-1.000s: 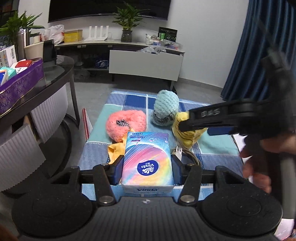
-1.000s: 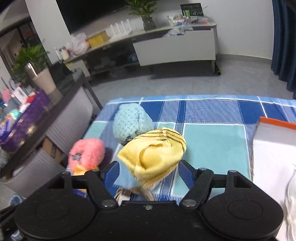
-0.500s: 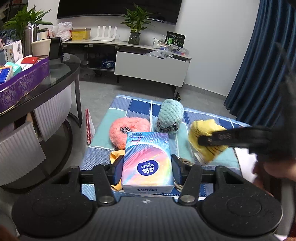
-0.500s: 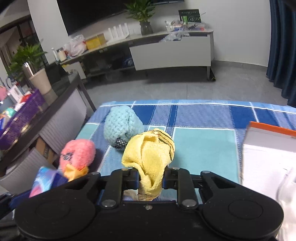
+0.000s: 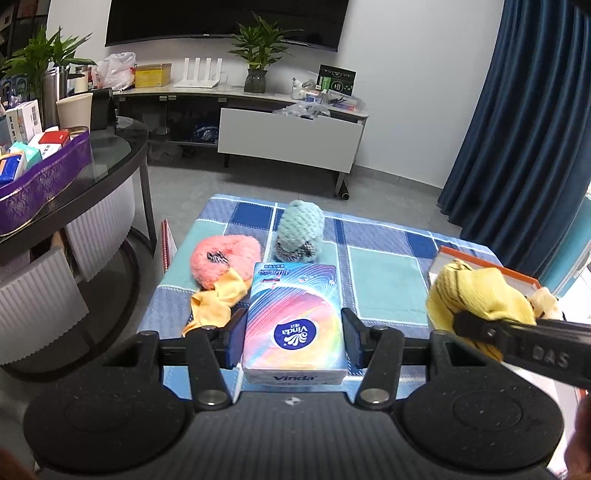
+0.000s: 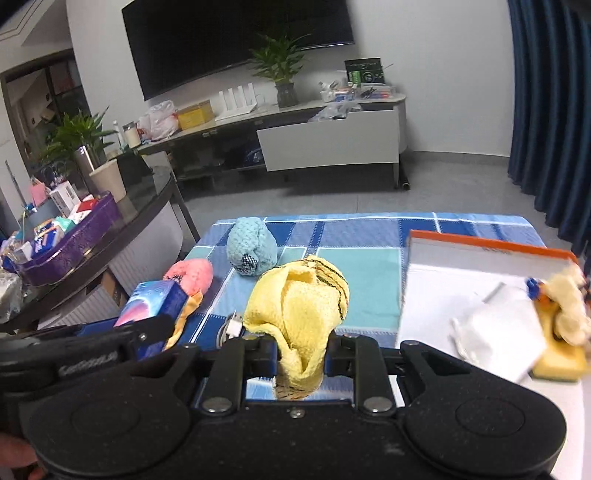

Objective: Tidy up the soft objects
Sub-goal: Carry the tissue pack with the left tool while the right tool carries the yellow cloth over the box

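In the box (image 6: 480, 251): plush toy (image 6: 567, 306)

Background: wall TV (image 5: 225, 18), potted plant (image 5: 258, 55) on low media console (image 5: 288, 136), blue curtain (image 5: 535, 129), glass table (image 5: 103, 173) with purple tray (image 5: 44, 181), probably packaged goods inside.

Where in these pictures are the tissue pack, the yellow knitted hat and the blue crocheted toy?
tissue pack (image 5: 295, 317): left wrist view, top face at the logo.
yellow knitted hat (image 6: 303, 306): right wrist view, bunched middle.
blue crocheted toy (image 5: 301, 229): left wrist view, upper body.
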Available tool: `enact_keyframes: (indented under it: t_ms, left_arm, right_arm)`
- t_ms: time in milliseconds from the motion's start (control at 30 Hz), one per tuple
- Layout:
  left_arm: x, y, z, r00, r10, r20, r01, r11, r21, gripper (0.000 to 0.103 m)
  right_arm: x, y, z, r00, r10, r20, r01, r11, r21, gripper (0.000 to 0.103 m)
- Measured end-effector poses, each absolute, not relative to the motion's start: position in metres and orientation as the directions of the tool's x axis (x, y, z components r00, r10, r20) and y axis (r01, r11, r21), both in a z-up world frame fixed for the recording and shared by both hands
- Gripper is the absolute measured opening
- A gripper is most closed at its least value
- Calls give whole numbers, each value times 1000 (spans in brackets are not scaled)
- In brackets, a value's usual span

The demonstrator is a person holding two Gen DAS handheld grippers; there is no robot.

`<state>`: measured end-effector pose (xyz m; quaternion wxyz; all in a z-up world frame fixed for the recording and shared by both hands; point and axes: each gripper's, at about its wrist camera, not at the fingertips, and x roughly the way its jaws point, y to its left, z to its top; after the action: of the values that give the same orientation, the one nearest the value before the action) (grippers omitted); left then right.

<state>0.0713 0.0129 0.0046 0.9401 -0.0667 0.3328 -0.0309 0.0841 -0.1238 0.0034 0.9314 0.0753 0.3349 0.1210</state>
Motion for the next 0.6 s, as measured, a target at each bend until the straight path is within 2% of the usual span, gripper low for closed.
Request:
enact_keyframes:
  t_ms: [600]
  left_arm:
    - [31,-18,19,788,-115,-605,60,992,-110,53]
  right_arm:
    - [21,-152,15,778,247,-578,-135,964,230,26]
